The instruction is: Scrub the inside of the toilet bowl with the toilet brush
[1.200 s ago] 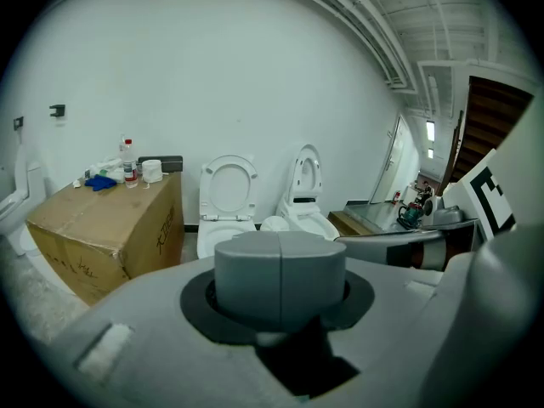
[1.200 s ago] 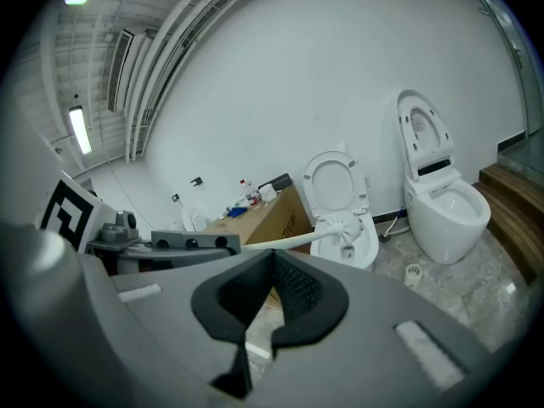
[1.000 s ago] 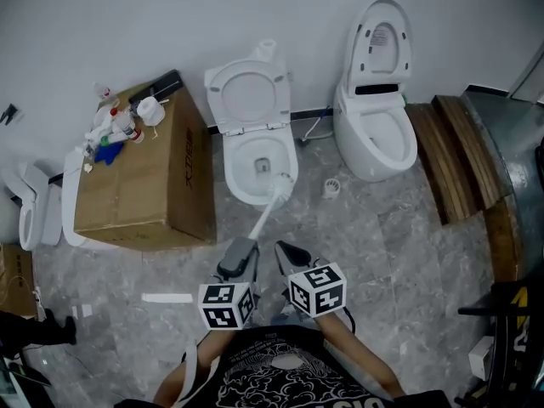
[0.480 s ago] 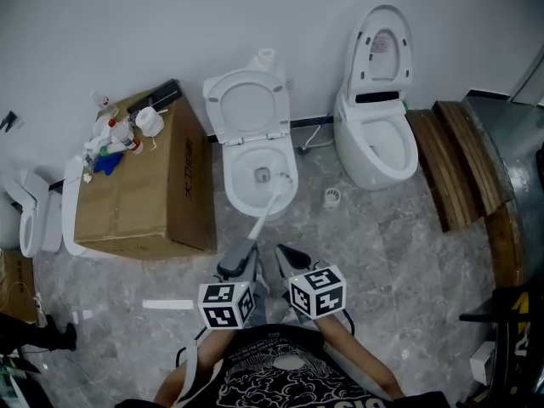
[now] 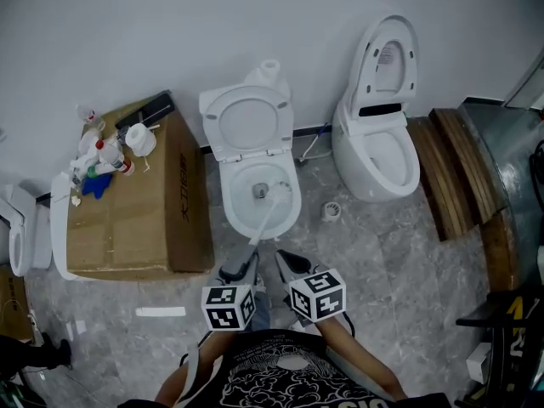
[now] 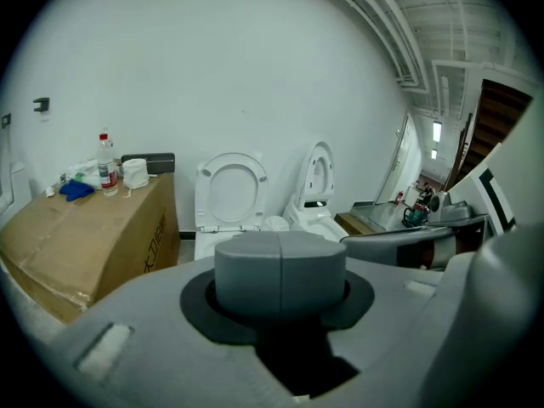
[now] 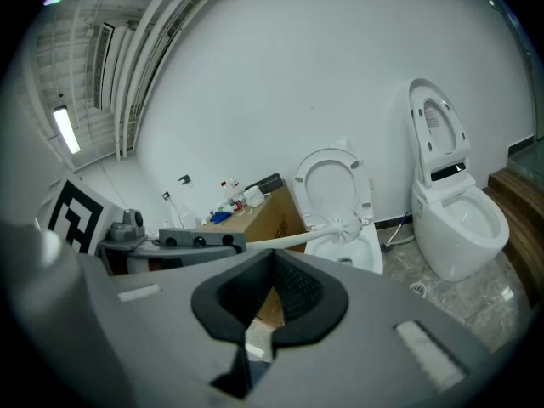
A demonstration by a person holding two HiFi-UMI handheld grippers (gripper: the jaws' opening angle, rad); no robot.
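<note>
Jutting from left gripper (image 5: 240,266), toilet brush (image 5: 264,218) seemingly reaches toilet bowl (image 5: 228,204).

The white bowl (image 5: 228,201) stood just above the middle of the head view, against the wall, open, with its seat (image 5: 246,121) tipped up behind it. A dark drain showed at its bottom. The brush (image 5: 265,217) had a slim white handle and a white bristle head. It slanted from the lower centre of the frame up and to the right, crossing the bowl's front rim. Its head sat inside the bowl, just right of the drain, near the right wall. The grey grip at its lower end was clamped in the left gripper (image 5: 240,268).
</note>
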